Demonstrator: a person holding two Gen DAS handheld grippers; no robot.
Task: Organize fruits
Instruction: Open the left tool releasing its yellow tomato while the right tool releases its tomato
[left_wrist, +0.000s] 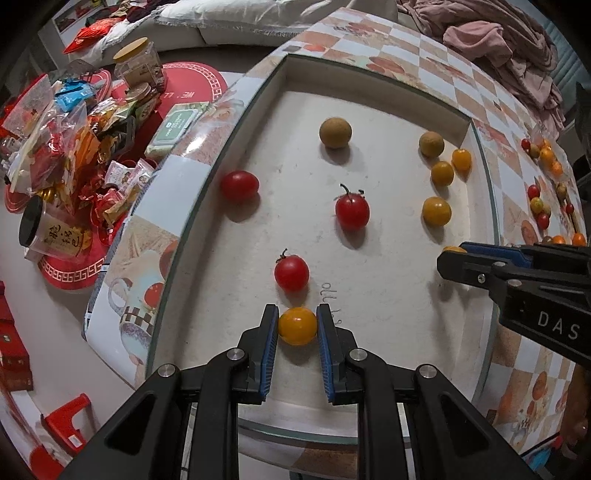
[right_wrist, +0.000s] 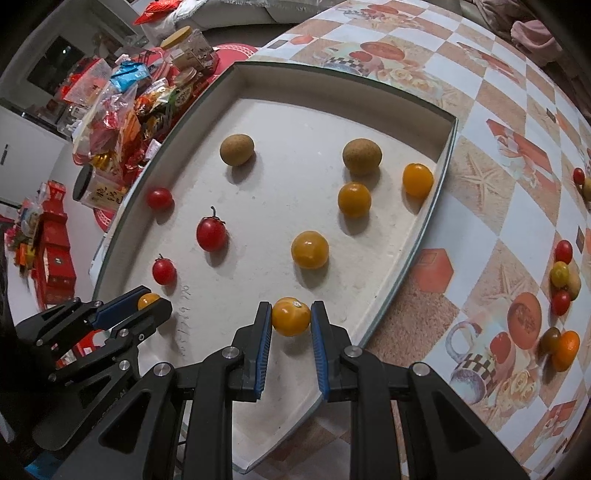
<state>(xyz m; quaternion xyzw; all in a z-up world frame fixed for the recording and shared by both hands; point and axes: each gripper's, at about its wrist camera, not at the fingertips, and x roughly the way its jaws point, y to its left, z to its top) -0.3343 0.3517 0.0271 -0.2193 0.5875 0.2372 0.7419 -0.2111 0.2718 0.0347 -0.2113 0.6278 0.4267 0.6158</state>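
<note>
- Fingers (left_wrist: 271, 347) of the left gripper (left_wrist: 297, 326) pinch a yellow tomato (left_wrist: 297, 325) low over the tray (left_wrist: 369, 85); squeezing harder could burst it.
- Right gripper (right_wrist: 291, 317) likewise clamps another yellow tomato (right_wrist: 291, 316) near the tray's front edge; a loose hold might let it roll onto the counter (right_wrist: 480, 184).

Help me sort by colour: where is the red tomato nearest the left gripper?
In the left wrist view, that red tomato sits on the tray just ahead of the left gripper, beyond the yellow tomato between its fingers.
</note>
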